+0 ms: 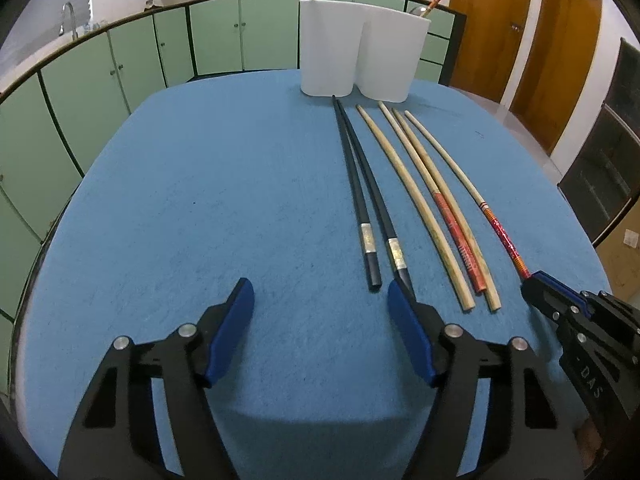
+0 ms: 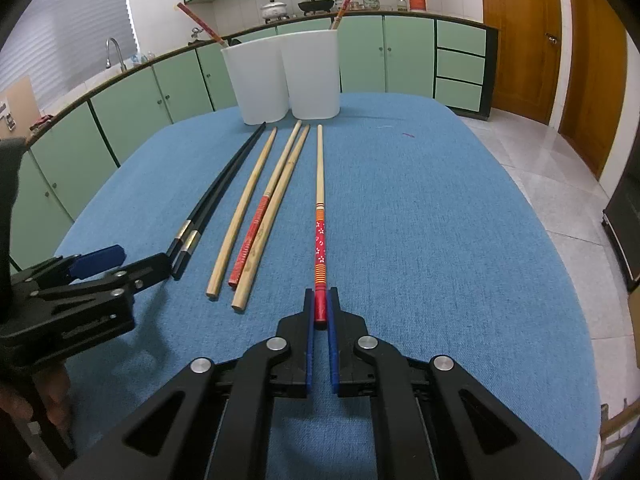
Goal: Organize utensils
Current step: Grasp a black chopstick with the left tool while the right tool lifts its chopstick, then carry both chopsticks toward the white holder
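Note:
Several chopsticks lie in a row on the blue table (image 1: 200, 200). My right gripper (image 2: 320, 304) is shut on the red end of a red-patterned chopstick (image 2: 320, 236), which rests on the cloth; it also shows in the left wrist view (image 1: 472, 196). My left gripper (image 1: 320, 300) is open and empty, its right finger beside the near ends of two black chopsticks (image 1: 360, 200). Three wooden chopsticks (image 2: 256, 216) lie between the black pair and the red one. A white two-compartment holder (image 2: 280, 76) stands at the far edge with one red chopstick in each compartment.
Green cabinets (image 2: 160, 100) and a counter with pots curve behind the table. Wooden doors (image 2: 520, 40) stand at the right. The table's right edge drops to a tiled floor (image 2: 560, 184).

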